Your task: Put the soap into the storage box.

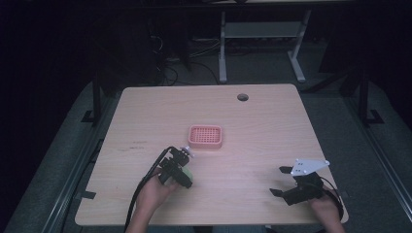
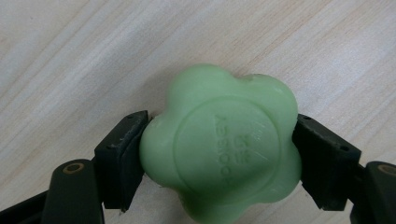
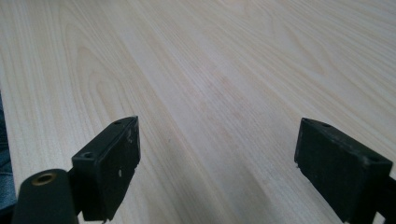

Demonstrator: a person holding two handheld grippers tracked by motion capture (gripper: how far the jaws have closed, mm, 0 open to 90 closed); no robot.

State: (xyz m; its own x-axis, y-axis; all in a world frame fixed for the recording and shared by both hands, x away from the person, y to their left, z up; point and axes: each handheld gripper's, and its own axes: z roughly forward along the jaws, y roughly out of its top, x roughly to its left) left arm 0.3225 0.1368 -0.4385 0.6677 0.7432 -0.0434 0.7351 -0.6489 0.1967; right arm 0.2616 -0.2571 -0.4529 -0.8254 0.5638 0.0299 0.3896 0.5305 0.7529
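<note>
A pale green flower-shaped soap (image 2: 222, 149) with raised lettering sits between both black pads of my left gripper (image 2: 219, 161), which is shut on it just over the wooden table. In the high view the left gripper (image 1: 182, 174) points down at the table's front left, with the green soap (image 1: 186, 173) at its tip. A pink slotted soap dish (image 1: 205, 137) lies on the table (image 1: 252, 116) a short way beyond it, with nothing in it. My right gripper (image 1: 281, 181) stands open near the front right edge, and nothing lies between its fingers (image 3: 109, 163).
A round cable hole (image 1: 242, 97) is cut in the table near its far edge. Beyond the table stand white desk legs (image 1: 222, 48) and cables on a dark floor. Black cable trails from the left gripper off the table's front edge.
</note>
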